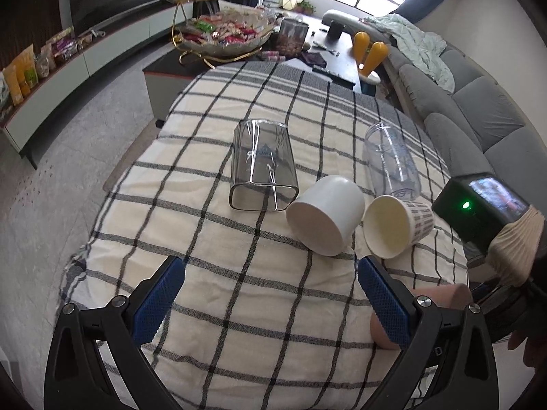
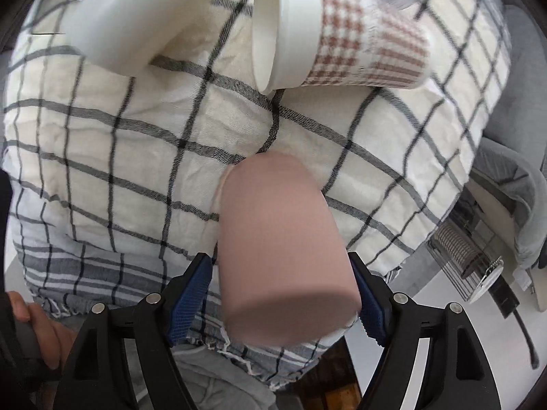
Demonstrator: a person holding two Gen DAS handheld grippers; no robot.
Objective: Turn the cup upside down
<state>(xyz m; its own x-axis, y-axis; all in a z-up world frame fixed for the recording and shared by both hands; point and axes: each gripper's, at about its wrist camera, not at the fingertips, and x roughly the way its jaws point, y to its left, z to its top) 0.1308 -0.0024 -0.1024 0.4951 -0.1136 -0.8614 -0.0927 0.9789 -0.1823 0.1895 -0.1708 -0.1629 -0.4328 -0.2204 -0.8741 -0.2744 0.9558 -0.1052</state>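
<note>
A pink cup (image 2: 283, 249) stands mouth-down on the checked cloth near the table's front edge, its flat base toward the camera. My right gripper (image 2: 283, 294) has its blue pads on both sides of the cup, shut on it. The same pink cup (image 1: 441, 307) shows partly behind the right finger in the left wrist view. My left gripper (image 1: 270, 297) is open and empty above the cloth, in front of a white cup (image 1: 324, 215) lying on its side.
A paper cup with a brown check band (image 1: 396, 225) (image 2: 342, 30), a clear rectangular container (image 1: 261, 167) and a clear round cup (image 1: 389, 160) lie on their sides on the checked tablecloth (image 1: 239, 307). A candy bowl stand (image 1: 222, 34) is at the far end. A grey sofa (image 1: 478, 109) is to the right.
</note>
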